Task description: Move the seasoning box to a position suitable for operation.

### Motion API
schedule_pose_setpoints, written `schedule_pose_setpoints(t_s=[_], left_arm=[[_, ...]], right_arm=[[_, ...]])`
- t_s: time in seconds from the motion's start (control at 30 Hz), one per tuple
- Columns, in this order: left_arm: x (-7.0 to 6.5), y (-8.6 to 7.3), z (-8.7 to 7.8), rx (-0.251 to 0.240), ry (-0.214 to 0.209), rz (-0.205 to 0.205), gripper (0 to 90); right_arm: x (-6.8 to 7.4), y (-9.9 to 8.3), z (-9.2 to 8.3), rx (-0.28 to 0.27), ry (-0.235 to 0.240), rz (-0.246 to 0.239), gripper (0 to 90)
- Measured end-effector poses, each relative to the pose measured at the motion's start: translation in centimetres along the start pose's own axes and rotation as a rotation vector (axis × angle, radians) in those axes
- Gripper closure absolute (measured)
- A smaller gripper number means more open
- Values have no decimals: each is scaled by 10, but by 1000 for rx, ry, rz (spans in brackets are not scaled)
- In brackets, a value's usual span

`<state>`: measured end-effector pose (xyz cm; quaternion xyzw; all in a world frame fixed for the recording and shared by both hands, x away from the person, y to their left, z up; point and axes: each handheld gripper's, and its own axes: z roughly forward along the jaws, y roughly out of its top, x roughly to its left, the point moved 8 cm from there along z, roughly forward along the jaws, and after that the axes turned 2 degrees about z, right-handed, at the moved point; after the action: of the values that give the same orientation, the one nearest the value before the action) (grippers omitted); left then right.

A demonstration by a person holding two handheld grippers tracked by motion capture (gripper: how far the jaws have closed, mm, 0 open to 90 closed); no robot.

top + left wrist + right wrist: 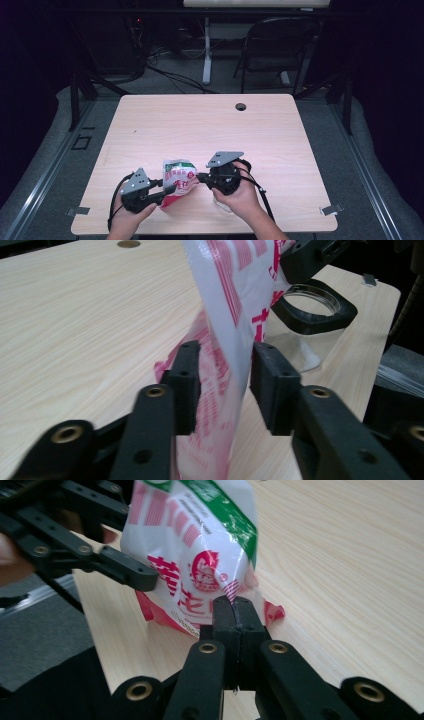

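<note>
Two tools meet at a white plastic snack bag point(179, 181) printed in red and green, held up near the front edge of the wooden tabletop point(210, 130). The right tool point(234, 605) has its jaws pressed fully together on the bag's lower edge. The left tool point(225, 377) stands partly open, the bag's film running between its jaws with a gap at the pads point(186, 375), so it pinches nothing.

1 snack bag point(178, 181), 2 grippers, 1 table point(200, 125), 1 chair point(280, 45)
</note>
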<state>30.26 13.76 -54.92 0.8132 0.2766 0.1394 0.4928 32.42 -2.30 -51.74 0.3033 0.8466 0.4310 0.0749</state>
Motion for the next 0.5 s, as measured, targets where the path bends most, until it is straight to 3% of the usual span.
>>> schedule_pose_setpoints(t_s=[0.17,0.23,0.37,0.5], left_arm=[[3,2,-10,-12,15,-75,510],[1,2,-8,-17,11,-74,515],[-4,-1,1,22,0,-70,512],[-3,-4,10,46,5,-95,487]], right_arm=[[5,1,-1,-10,11,-7,900],[8,1,-1,-11,13,-13,900],[10,1,-1,-9,11,-20,900],[10,1,-1,-8,15,-19,900]])
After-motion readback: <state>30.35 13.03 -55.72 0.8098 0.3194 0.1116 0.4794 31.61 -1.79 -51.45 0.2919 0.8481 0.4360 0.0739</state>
